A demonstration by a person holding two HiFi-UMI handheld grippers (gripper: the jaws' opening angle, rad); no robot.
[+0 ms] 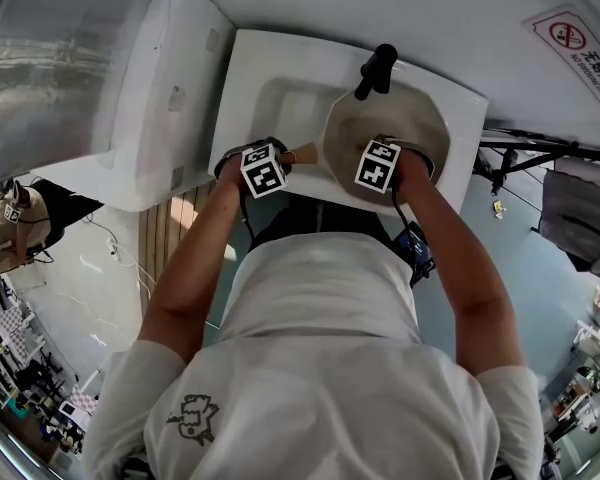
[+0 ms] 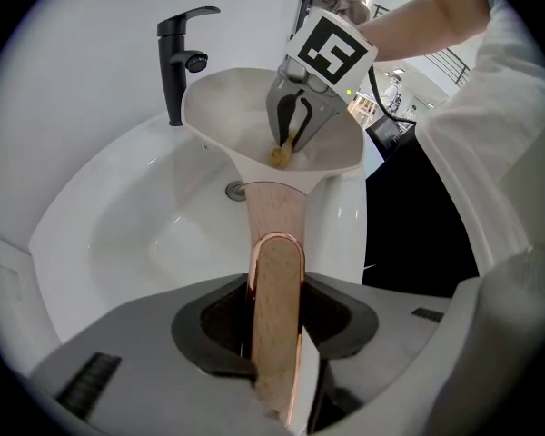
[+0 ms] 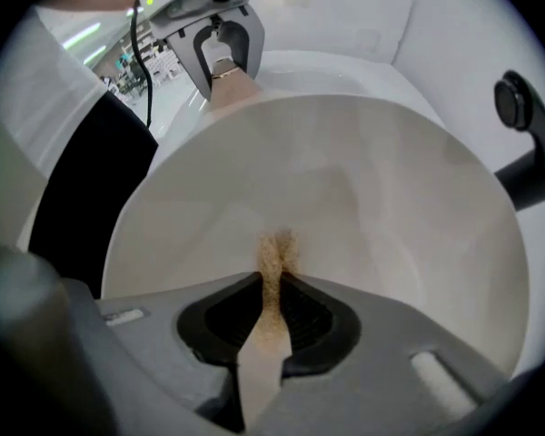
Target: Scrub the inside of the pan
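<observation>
Inside pan (image 3: 391, 189), right claw (image 3: 272, 284) pinches scrubber (image 3: 274, 248) (tan).

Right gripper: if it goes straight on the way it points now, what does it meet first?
The inside of the pan, right beyond the scrub pad that the right gripper holds; the pad's tip may already touch it.

I'm seeing the pan (image 1: 405, 118), cream-white inside, sitting tilted over the right half of the sink (image 1: 242, 78). Its speckled beige handle (image 2: 274, 243), copper-edged, is pointing toward the sink's front edge, left of the bowl. A tan scrub pad (image 3: 274, 254) is pressing against the pan's inner wall.
</observation>
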